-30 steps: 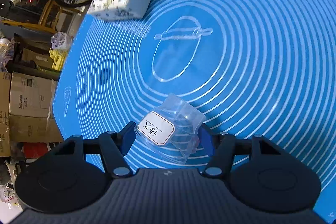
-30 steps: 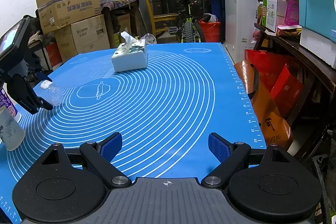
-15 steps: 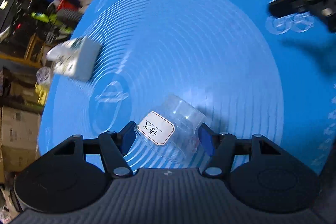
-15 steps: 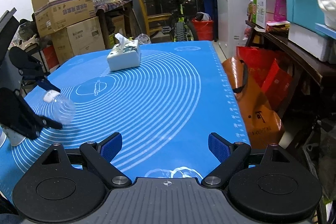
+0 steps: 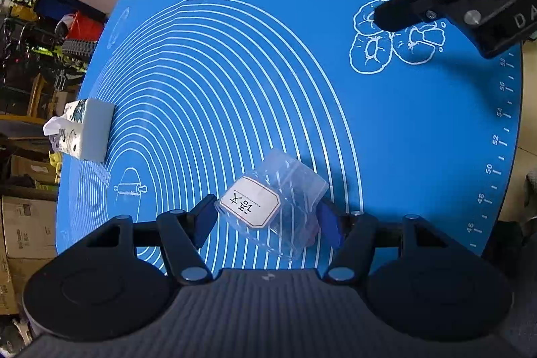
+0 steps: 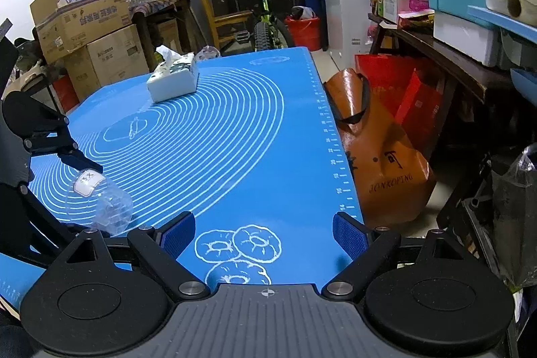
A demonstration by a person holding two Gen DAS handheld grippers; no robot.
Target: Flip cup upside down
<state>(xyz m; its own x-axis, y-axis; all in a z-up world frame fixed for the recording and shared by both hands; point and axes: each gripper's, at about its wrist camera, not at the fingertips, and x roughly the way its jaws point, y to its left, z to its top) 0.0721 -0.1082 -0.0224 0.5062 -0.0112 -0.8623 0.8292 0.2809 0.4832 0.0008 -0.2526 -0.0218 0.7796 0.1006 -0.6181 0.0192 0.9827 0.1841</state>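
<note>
Above a blue baking mat [image 5: 386, 130] in a cluttered storeroom, your left gripper [image 5: 266, 218] clamps the clear plastic cup [image 5: 282, 207], tilted off the surface; its contents are unreadable. Your right gripper [image 6: 263, 232] hovers spread, empty, near a tissue box [image 6: 173, 79].

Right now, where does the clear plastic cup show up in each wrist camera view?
Left wrist view: the clear plastic cup sits bottom centre, held between the left gripper fingers, above the blue mat.
Right wrist view: the cup is at lower left, held by the left gripper.
Shared landmark: the tissue box on the mat.
</note>
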